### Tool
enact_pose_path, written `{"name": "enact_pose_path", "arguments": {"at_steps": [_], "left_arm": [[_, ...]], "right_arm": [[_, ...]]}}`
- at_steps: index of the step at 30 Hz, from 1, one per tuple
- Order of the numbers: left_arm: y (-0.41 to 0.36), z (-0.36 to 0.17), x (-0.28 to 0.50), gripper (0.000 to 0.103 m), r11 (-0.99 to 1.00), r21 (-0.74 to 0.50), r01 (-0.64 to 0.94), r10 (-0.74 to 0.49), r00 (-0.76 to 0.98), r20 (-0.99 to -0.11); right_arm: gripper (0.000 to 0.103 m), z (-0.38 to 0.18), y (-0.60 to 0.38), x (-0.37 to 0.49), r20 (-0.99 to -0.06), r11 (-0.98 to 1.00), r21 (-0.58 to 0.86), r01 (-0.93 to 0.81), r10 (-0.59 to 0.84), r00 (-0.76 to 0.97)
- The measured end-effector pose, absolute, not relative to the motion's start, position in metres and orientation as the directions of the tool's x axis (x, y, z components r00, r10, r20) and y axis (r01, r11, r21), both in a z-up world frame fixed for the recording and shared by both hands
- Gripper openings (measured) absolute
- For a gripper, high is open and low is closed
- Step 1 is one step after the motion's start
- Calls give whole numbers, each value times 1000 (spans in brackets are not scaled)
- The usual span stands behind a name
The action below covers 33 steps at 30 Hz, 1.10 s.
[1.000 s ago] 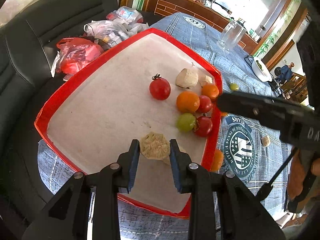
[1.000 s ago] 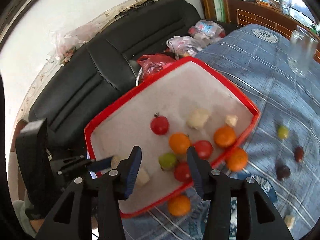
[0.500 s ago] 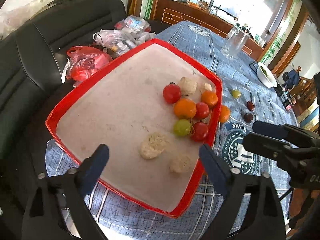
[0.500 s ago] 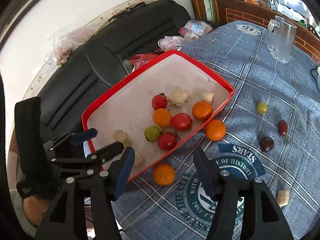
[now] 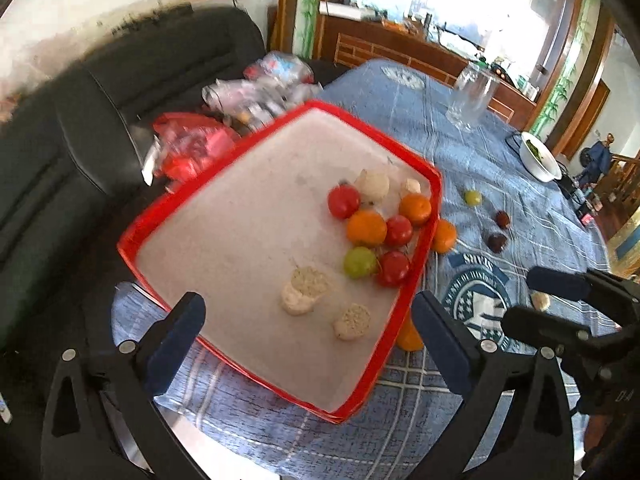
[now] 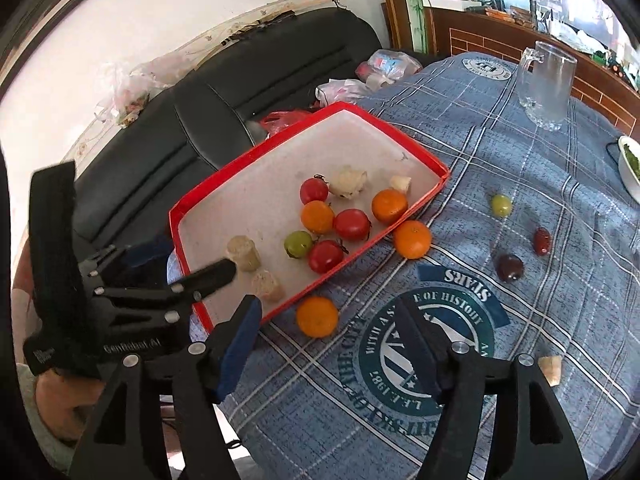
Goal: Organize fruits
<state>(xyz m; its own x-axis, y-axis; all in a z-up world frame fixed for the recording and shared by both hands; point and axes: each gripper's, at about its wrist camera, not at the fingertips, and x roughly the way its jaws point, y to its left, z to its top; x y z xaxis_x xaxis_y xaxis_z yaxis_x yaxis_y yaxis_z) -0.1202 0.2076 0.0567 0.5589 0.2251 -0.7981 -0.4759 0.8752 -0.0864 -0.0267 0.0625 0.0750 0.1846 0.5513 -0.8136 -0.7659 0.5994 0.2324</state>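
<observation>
Likely firm, light and prone to rolling, that orange (image 6: 317, 316) on the worktop (image 6: 560, 320) just outside the red tray (image 6: 400, 132); best pinched across its widest middle, gently, skin smooth. Lay just ahead and slightly left of the right gripper (image 6: 332, 344), jaws spread wide, nothing held. Left gripper (image 5: 308, 336) also gaped empty, hovering over the tray's near corner, close to two pale cut pieces (image 5: 306, 290).

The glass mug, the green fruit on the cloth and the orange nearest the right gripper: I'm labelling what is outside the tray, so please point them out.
glass mug (image 6: 546, 84), right wrist view, middle of its body.
green fruit (image 6: 501, 205), right wrist view, centre.
orange (image 6: 317, 317), right wrist view, centre.
</observation>
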Motion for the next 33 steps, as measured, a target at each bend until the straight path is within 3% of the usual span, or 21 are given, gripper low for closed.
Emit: {"name": "enact_pose_path", "arguments": {"at_steps": [5,8,14,22,33], "left_arm": [[193,76,-122,103,852,73,-518,390,537,-748],[188,79,-122,103,852,106,-513,406,520,-752],[186,80,-127,103,869,3,-495,316,549,-774],[192,78,-135,103,838,13,-545,348,516,-783],[201,72,-142,103,818,4,-575,340,479,-810]], "right_arm": [[71,78,54,-31,-808,595,232,-769,558,188],[71,79,50,-33,-806,595,234,-769,561,189],[73,83,47,-35,-805,599,222,-769,557,202],[88,90,44,-34,-800,613,192,-766,551,240],[89,91,47,-38,-800,590,205,-781,561,213]]}}
